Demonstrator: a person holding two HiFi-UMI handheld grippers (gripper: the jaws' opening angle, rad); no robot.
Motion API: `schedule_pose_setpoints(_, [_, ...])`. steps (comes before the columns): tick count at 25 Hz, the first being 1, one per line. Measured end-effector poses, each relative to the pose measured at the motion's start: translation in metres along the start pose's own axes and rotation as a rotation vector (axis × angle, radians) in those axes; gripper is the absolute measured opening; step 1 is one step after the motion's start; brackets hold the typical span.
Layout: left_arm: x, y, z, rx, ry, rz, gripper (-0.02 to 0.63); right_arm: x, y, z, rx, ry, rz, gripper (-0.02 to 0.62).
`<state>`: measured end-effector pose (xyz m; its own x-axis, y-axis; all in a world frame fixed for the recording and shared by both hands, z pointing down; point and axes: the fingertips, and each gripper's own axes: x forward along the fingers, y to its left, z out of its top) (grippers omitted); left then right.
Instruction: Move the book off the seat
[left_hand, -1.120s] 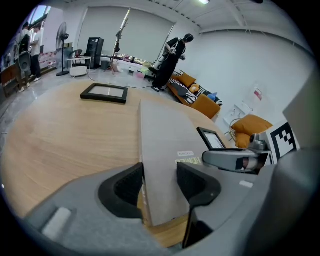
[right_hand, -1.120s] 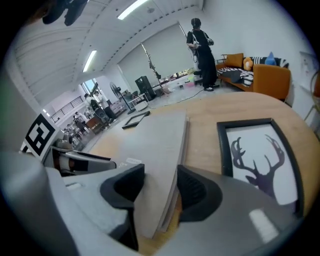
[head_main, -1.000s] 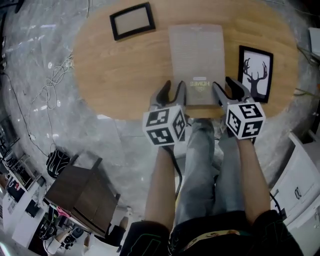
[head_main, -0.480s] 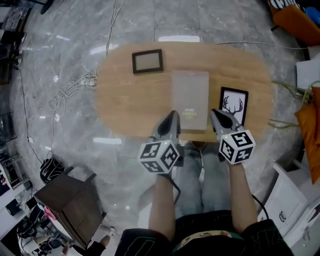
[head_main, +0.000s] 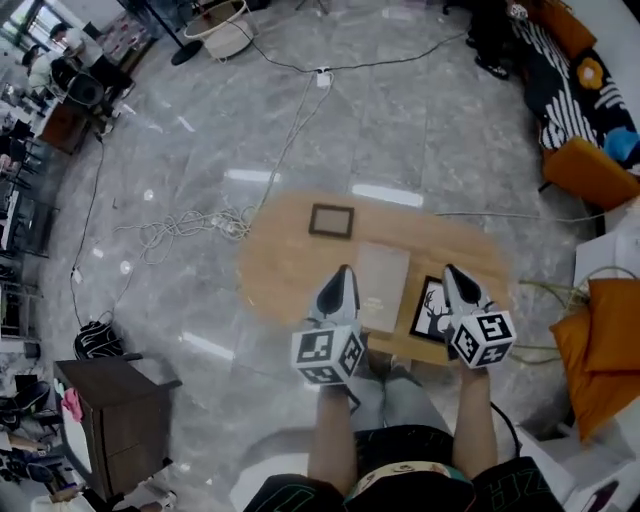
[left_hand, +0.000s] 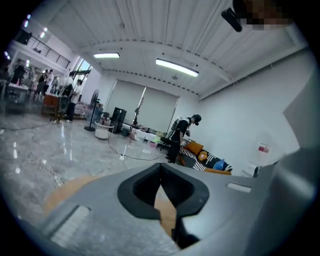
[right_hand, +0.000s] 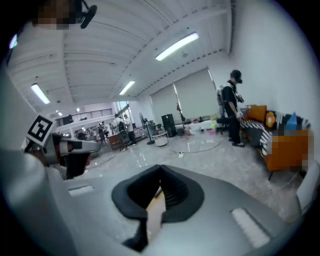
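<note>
1. Book (head_main: 382, 287): it is found lying flat on the oval wooden worktop (head_main: 290, 270), towards the near edge. In the head view it is placed between the two grippers and is touched by neither.
2. Left gripper (head_main: 340, 288): in its own view the jaws are seen pressed together with nothing caught between them. Only a sliver of wood tone is glimpsed through the notch behind the tips. The gripper is held well above the worktop.
3. Right gripper (head_main: 456, 287): the jaws are likewise closed on nothing. A pale tan strip is seen through the gap, judged to be the surface below and not a held thing. It is held high, over the right edge of the deer picture (head_main: 433, 310).
4. Neighbours on the worktop: a small dark frame (head_main: 331, 220) is noted beyond the book, apart from it. The deer picture is noted just beside the book on its right.
5. Seat: none can be picked out with certainty. Orange cushions (head_main: 605, 350) are seen at the right of the head view, well apart from the worktop.
6. Progress, as judged: the book is released and at rest on the worktop, so the carry appears done and nothing is left in either gripper. Should the oval wooden surface itself be the seat meant, the move is not yet made. This cannot be settled from these views.
</note>
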<state>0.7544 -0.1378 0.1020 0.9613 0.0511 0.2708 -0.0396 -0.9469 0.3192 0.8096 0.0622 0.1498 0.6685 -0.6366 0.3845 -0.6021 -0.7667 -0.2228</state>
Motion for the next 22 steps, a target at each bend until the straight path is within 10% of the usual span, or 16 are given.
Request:
schedule_pose_setpoints(10, [-0.032, -0.03, 0.114, 0.189, -0.194, 0.091, 0.011, -0.038, 0.02, 0.143, -0.165, -0.212, 0.014, 0.003])
schedule_pose_setpoints(22, [-0.046, -0.036, 0.158, 0.302, -0.308, 0.084, 0.011, -0.043, 0.037, 0.201, -0.266, -0.302, -0.036, 0.003])
